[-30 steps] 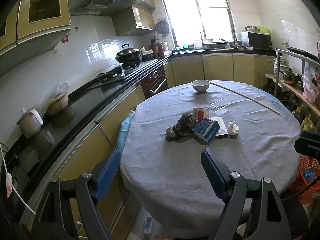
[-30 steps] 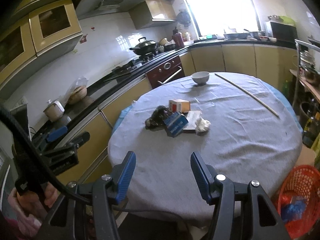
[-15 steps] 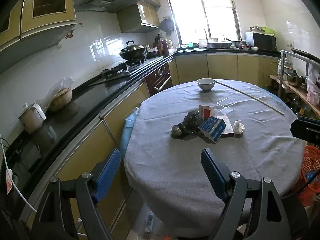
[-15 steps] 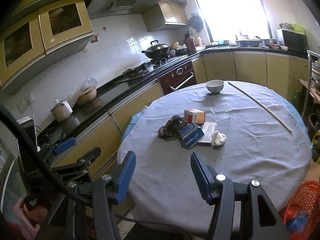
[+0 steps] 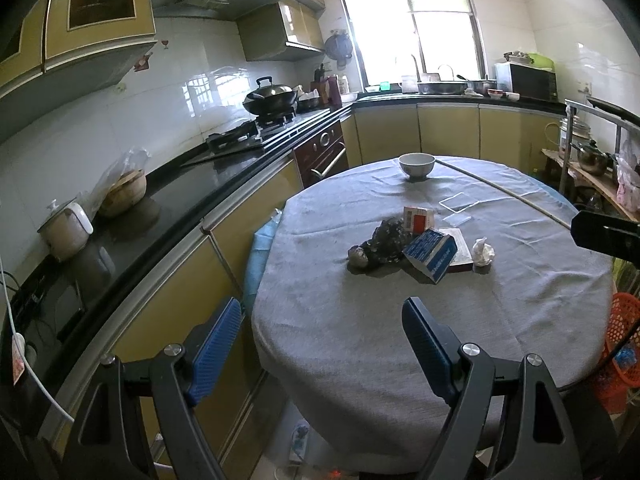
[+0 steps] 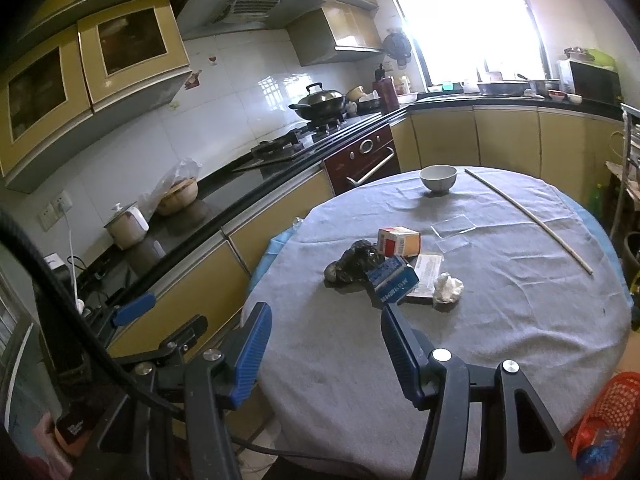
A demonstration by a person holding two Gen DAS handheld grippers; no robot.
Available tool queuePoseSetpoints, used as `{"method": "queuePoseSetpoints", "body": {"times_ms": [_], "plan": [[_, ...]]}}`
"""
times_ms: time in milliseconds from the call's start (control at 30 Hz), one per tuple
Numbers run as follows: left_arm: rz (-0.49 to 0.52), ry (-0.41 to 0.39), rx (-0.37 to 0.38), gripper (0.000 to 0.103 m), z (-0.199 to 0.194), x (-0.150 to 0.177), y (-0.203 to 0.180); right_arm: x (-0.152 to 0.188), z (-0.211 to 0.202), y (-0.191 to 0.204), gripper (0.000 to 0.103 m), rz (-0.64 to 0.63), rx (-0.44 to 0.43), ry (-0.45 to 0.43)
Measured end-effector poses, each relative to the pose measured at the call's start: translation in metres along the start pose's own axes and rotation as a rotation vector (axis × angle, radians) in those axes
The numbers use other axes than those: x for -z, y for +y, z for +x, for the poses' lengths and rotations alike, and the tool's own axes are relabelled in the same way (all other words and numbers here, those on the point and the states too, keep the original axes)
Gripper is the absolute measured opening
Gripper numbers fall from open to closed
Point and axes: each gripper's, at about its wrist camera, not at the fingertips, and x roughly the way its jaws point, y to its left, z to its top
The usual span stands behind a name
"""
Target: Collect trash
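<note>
A pile of trash lies mid-table on the grey cloth: a crumpled black bag (image 5: 386, 240) (image 6: 356, 260), a blue carton (image 5: 432, 254) (image 6: 392, 280), a red-and-white box (image 5: 418, 218) (image 6: 400, 240), a flat packet (image 6: 426, 276) and a white crumpled tissue (image 5: 483, 251) (image 6: 447, 288). My left gripper (image 5: 320, 344) is open and empty, near the table's near edge, well short of the pile. My right gripper (image 6: 324, 348) is open and empty, also short of the pile. An orange basket (image 6: 608, 420) (image 5: 622, 340) stands on the floor at the right.
A white bowl (image 5: 416, 165) (image 6: 438, 178) and a long thin stick (image 6: 528, 220) lie at the table's far side. Clear plastic sheets (image 6: 452, 226) lie beyond the pile. The black kitchen counter (image 5: 168, 200) runs along the left. A shelf rack (image 5: 592, 168) stands at right.
Both grippers have drawn back and turned a little left, so the table and trash pile look slightly farther and shifted right. Both stay open. Nothing on the table has moved.
</note>
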Motion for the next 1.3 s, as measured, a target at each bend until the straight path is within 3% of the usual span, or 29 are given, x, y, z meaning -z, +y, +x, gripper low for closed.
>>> {"method": "queuePoseSetpoints", "body": {"times_ms": [400, 667, 1000, 1167, 1300], "plan": [[-0.013, 0.042, 0.011, 0.083, 0.019, 0.002, 0.001, 0.003, 0.015, -0.016, 0.061, 0.024, 0.019, 0.036], [-0.042, 0.156, 0.049, 0.083, 0.066, 0.011, 0.003, 0.007, 0.037, -0.056, 0.061, 0.082, 0.084, 0.094], [-0.046, 0.301, 0.107, 0.083, 0.138, 0.009, -0.005, 0.001, 0.105, -0.118, 0.061, 0.159, 0.154, 0.198], [-0.07, 0.368, 0.183, 0.083, 0.177, -0.006, -0.018, -0.009, 0.147, -0.15, 0.061, 0.2, 0.162, 0.231], [-0.066, 0.37, 0.249, 0.083, 0.203, -0.025, -0.037, -0.015, 0.18, -0.175, 0.061, 0.239, 0.145, 0.254]]}}
